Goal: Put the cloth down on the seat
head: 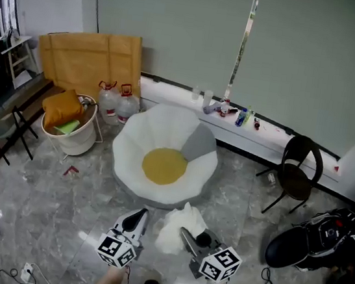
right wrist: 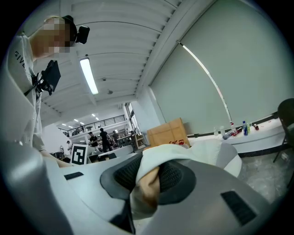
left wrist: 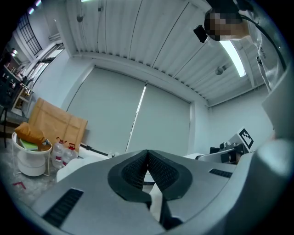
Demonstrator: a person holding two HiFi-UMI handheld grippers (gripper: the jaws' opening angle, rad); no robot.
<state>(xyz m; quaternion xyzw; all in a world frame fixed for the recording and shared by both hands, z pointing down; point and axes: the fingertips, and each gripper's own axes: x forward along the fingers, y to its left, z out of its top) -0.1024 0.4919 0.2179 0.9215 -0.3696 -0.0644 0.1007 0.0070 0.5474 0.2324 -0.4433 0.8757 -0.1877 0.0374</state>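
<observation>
Holding Cloth Short of the Seat

Left of the seat (head: 130, 154), a white bucket (head: 73, 136) stands on the floor. In front of the seat, the left gripper (head: 144, 213) has its jaws pressed together with nothing between them. The white cloth (head: 167, 235) hangs bunched in front of the seat, clear of its yellow centre. The right gripper (head: 184, 232) clamps the cloth between its pads. Right of the seat stands a dark chair (head: 298, 171).
</observation>
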